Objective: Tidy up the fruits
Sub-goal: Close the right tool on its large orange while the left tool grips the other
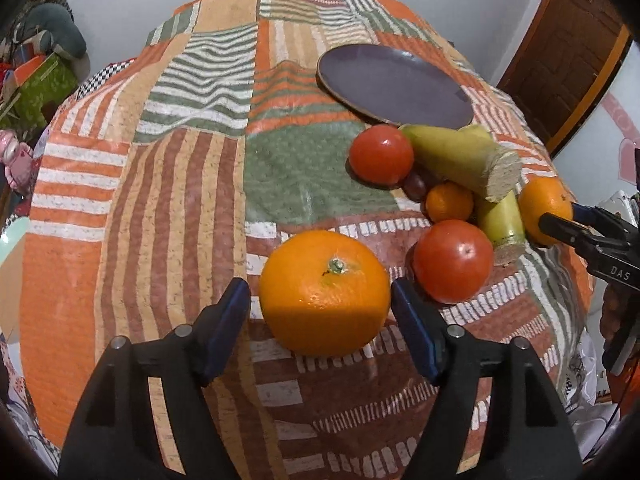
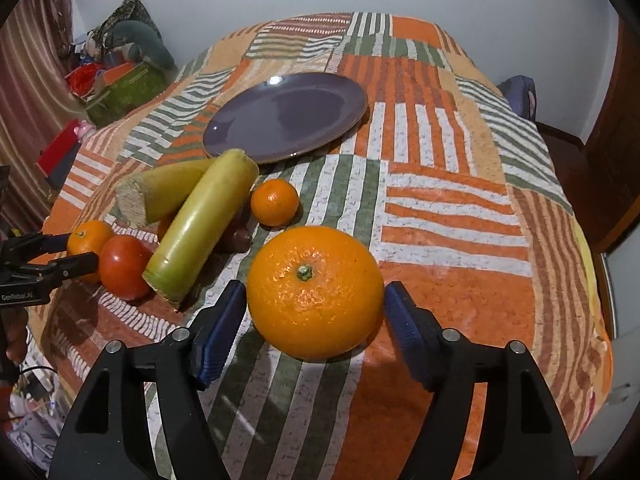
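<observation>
An orange (image 1: pixel 324 292) lies on the patterned cloth between the open fingers of my left gripper (image 1: pixel 320 320); small gaps show on both sides. A second orange (image 2: pixel 315 292) lies between the open fingers of my right gripper (image 2: pixel 314 320), also with gaps. Each orange and gripper shows small in the other view: the left gripper (image 2: pixel 70 252) around its orange (image 2: pixel 89 245), the right gripper (image 1: pixel 560 220) around its orange (image 1: pixel 546 210). An empty purple plate (image 1: pixel 394 85) (image 2: pixel 286 117) sits farther back. Between lie two tomatoes (image 1: pixel 381 154) (image 1: pixel 453 261), a mandarin (image 2: pixel 275 202) and two sugarcane pieces (image 2: pixel 202 224) (image 1: pixel 460 160).
A few dark grapes (image 1: pixel 416 186) lie under the sugarcane pieces. The cloth covers a round table whose edge (image 1: pixel 24 280) drops off on all sides. Clutter and boxes (image 2: pixel 120 80) stand by the wall at the far left. A wooden door (image 1: pixel 568 60) is at the right.
</observation>
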`<move>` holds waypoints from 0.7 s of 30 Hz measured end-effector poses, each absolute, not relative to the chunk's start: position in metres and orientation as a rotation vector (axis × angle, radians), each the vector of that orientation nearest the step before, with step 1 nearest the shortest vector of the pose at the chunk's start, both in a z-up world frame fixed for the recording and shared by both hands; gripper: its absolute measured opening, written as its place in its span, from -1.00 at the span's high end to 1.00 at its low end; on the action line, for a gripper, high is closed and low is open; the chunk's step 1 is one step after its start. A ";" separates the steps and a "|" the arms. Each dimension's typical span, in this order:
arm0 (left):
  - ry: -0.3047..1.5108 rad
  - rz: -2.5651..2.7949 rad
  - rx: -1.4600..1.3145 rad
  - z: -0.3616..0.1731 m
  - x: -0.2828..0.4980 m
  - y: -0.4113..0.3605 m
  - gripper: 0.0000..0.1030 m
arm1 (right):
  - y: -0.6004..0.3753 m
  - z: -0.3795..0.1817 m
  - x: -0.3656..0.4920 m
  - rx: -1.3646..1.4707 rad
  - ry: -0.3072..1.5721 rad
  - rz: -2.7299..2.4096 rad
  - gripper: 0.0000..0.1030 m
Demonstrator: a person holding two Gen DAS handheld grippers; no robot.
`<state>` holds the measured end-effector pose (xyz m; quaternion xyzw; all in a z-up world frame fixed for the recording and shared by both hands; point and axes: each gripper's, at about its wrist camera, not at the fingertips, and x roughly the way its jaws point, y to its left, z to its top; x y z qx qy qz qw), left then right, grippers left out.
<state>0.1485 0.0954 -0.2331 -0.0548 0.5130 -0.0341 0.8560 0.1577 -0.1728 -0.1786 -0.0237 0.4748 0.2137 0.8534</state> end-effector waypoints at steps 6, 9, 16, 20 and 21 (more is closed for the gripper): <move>1.063 -0.074 -0.109 -0.236 0.148 0.093 -0.28 | -0.174 -0.182 0.158 -0.033 0.995 0.467 -0.35; 1.056 -0.066 -0.093 -0.236 0.147 0.090 -0.28 | -0.174 -0.184 0.158 -0.024 0.996 0.466 -0.35; 1.051 -0.051 -0.074 -0.233 0.148 0.088 -0.27 | -0.175 -0.185 0.160 0.001 1.014 0.491 -0.32; 1.039 -0.040 -0.097 -0.227 0.149 0.092 -0.27 | -0.175 -0.185 0.159 0.038 1.006 0.486 -0.30; 1.030 -0.035 -0.099 -0.224 0.149 0.094 -0.27 | -0.175 -0.185 0.158 0.034 1.003 0.484 -0.30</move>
